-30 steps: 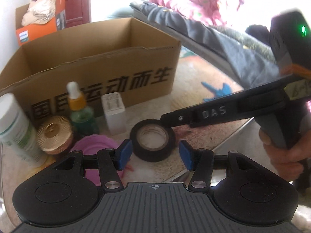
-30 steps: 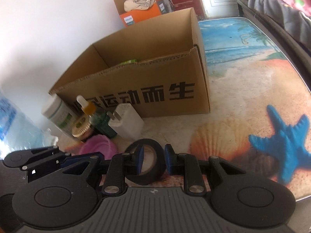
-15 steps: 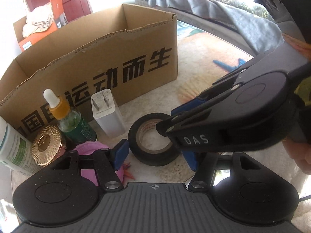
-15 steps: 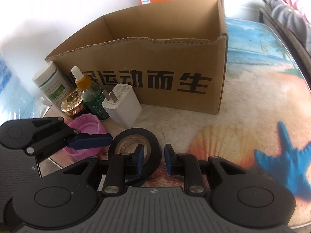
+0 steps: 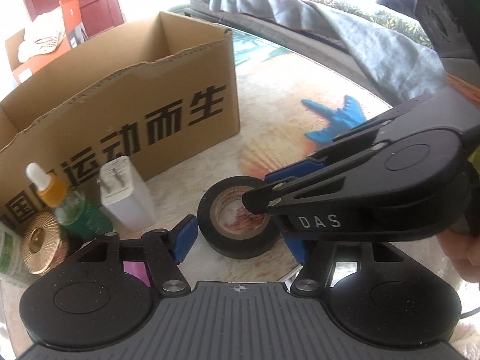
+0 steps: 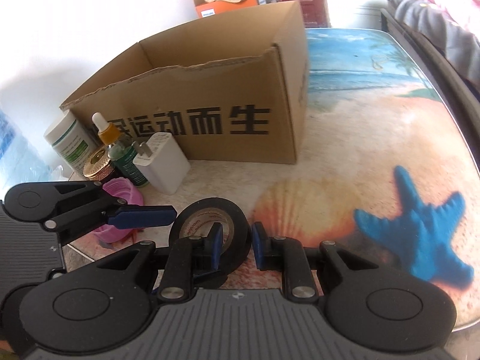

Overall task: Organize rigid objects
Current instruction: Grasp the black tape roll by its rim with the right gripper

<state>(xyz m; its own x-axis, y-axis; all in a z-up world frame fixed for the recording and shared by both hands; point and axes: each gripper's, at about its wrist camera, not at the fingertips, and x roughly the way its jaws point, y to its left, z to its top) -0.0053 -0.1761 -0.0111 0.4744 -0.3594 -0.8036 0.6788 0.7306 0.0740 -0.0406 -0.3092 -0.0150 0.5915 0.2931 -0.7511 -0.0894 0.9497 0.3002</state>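
Observation:
A black tape roll (image 5: 240,228) lies flat on the table; it also shows in the right wrist view (image 6: 210,225). My left gripper (image 5: 240,240) is open, its blue pads either side of the roll without touching. My right gripper (image 6: 235,244) straddles the roll's near wall, one finger inside the hole, one outside, with a gap still showing. It also shows in the left wrist view (image 5: 270,192). An open cardboard box (image 6: 210,102) stands behind.
Left of the roll stand a white charger (image 6: 162,165), a green dropper bottle (image 6: 120,150), a gold-lidded jar (image 6: 97,165), a white jar (image 6: 70,141) and a pink cup (image 6: 120,207). The table edge (image 6: 468,315) is near right. A bed (image 5: 330,30) lies beyond.
My right gripper has shifted a little over the roll, one finger staying in its hole. The left gripper has drawn slightly closer to the roll. The roll has not moved.

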